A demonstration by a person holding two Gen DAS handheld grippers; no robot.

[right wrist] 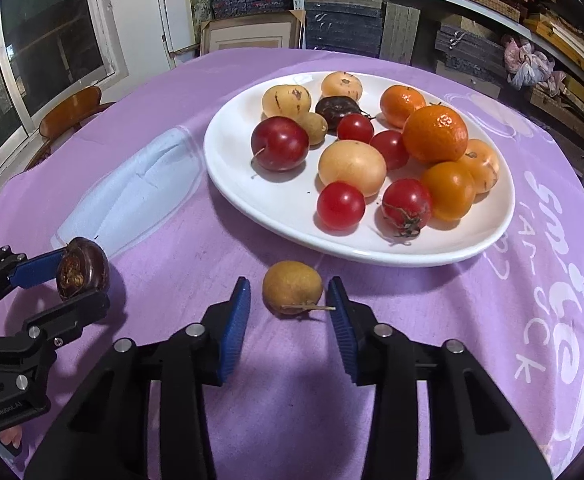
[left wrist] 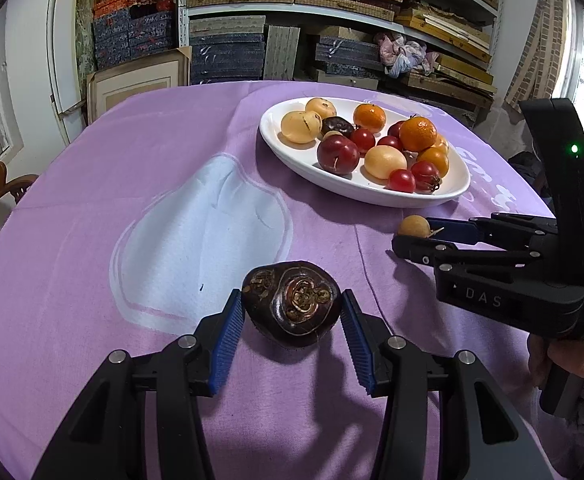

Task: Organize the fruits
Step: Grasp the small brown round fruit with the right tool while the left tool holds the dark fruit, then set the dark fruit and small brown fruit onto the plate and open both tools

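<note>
Lilac cloth (right wrist: 212, 240) with pale blue patch and white lettering covers the bench; white plate (right wrist: 276, 208) carries red, orange and tan fruit; gripper pads (right wrist: 234, 332) are blue.

I saw both views sharp, fisheye-bent and dark-cornered; window (left wrist: 583, 76) glare blew out, soft shadows lay under fruit.

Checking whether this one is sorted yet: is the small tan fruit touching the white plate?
Apart. The right wrist view shows a strip of purple cloth between the tan fruit and the white plate at its near rim.
</note>
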